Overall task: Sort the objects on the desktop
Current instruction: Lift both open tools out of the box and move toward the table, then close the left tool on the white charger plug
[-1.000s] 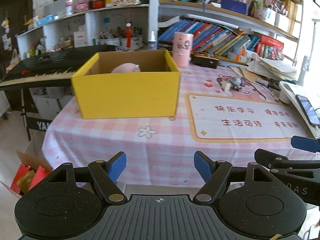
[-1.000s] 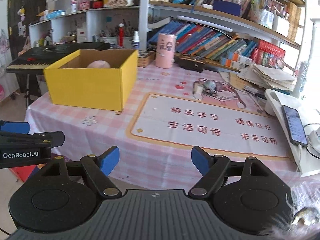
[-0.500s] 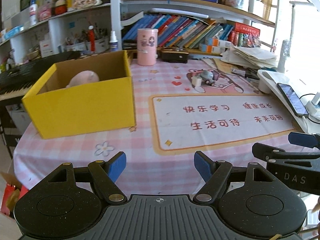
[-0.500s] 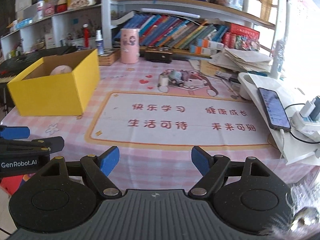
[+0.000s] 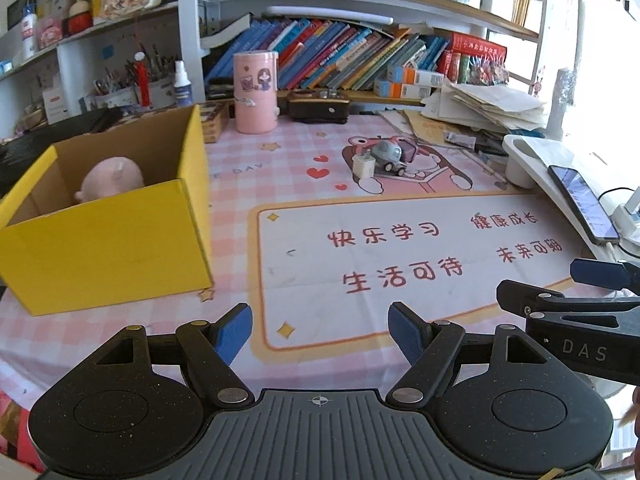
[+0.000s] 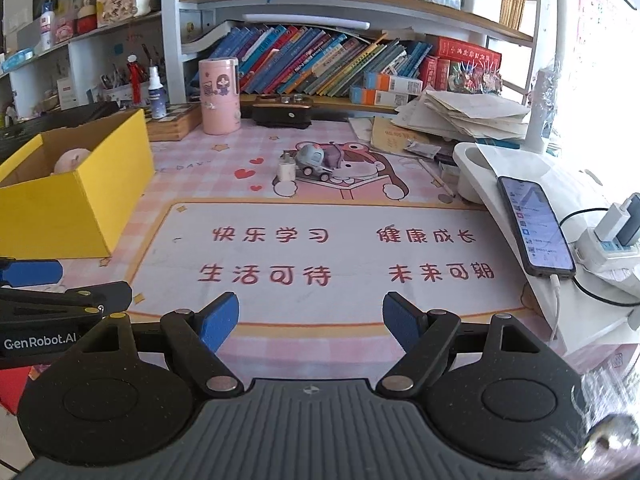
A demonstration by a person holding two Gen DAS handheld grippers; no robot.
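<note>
A yellow cardboard box (image 5: 108, 240) (image 6: 76, 204) stands at the left of the pink checked table, with a pink plush toy (image 5: 112, 178) (image 6: 72, 159) inside. A white charger plug (image 5: 363, 165) (image 6: 286, 169) and a small grey toy car (image 5: 390, 156) (image 6: 314, 161) sit together at the far middle of the desk mat. My left gripper (image 5: 320, 332) is open and empty above the mat's near edge. My right gripper (image 6: 311, 324) is open and empty too, over the mat's front border. Each gripper's fingers show at the edge of the other's view.
A pink cylindrical tin (image 6: 219, 96) and a dark case (image 6: 282, 114) stand at the back before shelves of books. Stacked papers (image 6: 460, 116), a white stand (image 6: 500, 168) with a phone (image 6: 534, 226) and a power strip (image 6: 608, 240) fill the right side. A keyboard instrument (image 5: 48, 136) lies behind the box.
Both grippers have swung to the right along the table's front; the yellow box has slid toward the left of both views and the mat now lies ahead. Jaws unchanged.
</note>
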